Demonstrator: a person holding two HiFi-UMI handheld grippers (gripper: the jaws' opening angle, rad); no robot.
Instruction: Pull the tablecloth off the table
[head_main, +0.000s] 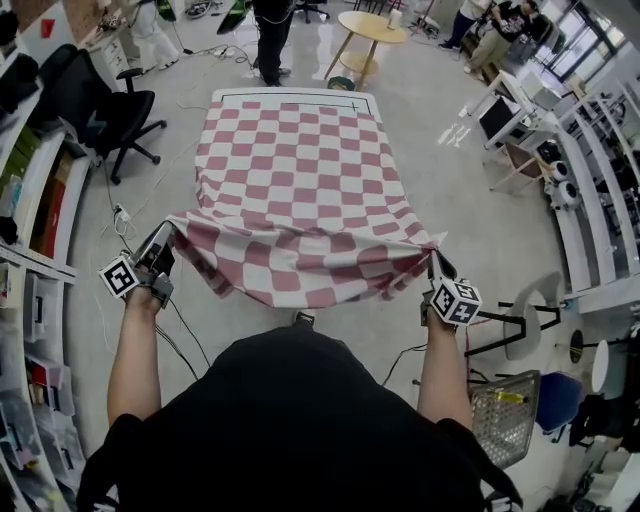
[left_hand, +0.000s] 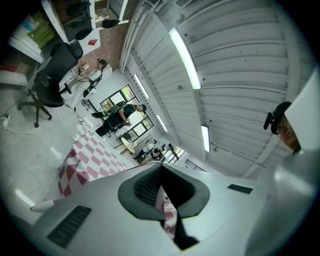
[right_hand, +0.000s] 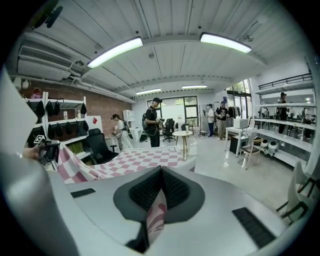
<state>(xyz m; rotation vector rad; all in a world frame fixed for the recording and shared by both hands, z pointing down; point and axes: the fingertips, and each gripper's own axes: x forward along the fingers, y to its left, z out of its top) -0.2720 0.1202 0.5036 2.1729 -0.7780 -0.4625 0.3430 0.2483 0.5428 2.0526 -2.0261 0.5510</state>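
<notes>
The left tool (head_main: 166, 238) and the right tool (head_main: 436, 262) each pinch a near corner of the tablecloth (head_main: 290, 170), which covers most of the surface (head_main: 290, 95). Best to draw both corners back evenly so it slides off flat.

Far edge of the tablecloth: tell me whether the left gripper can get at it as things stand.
Probably not: the left gripper is shut on a near corner of the tablecloth, and the whole table lies between.
</notes>
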